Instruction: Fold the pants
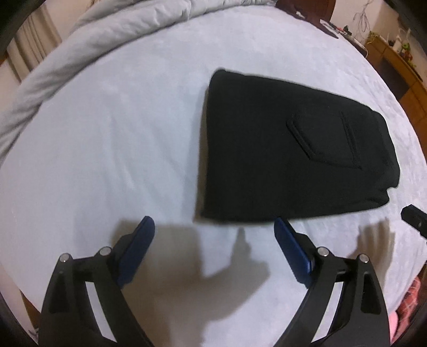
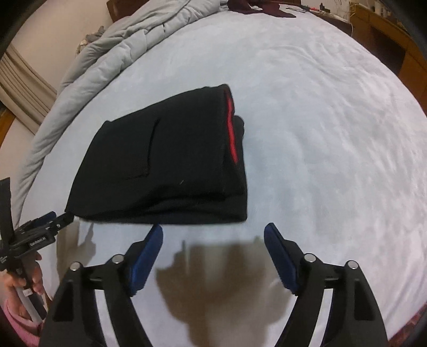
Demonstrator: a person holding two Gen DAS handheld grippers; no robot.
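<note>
The black pants (image 1: 288,149) lie folded into a compact rectangle on the pale bed sheet (image 1: 106,149), back pocket facing up. In the right wrist view the pants (image 2: 165,165) show a red waistband strip (image 2: 231,128) at their right edge. My left gripper (image 1: 213,227) is open and empty, just in front of the pants' near edge and apart from them. My right gripper (image 2: 213,235) is open and empty, just short of the pants' near edge. The left gripper also shows at the left edge of the right wrist view (image 2: 45,221).
A rumpled grey duvet (image 2: 117,53) is bunched along the far left of the bed. Wooden furniture (image 1: 400,69) with small items stands beyond the bed at the right. Dark clothing (image 2: 256,8) lies at the bed's far end.
</note>
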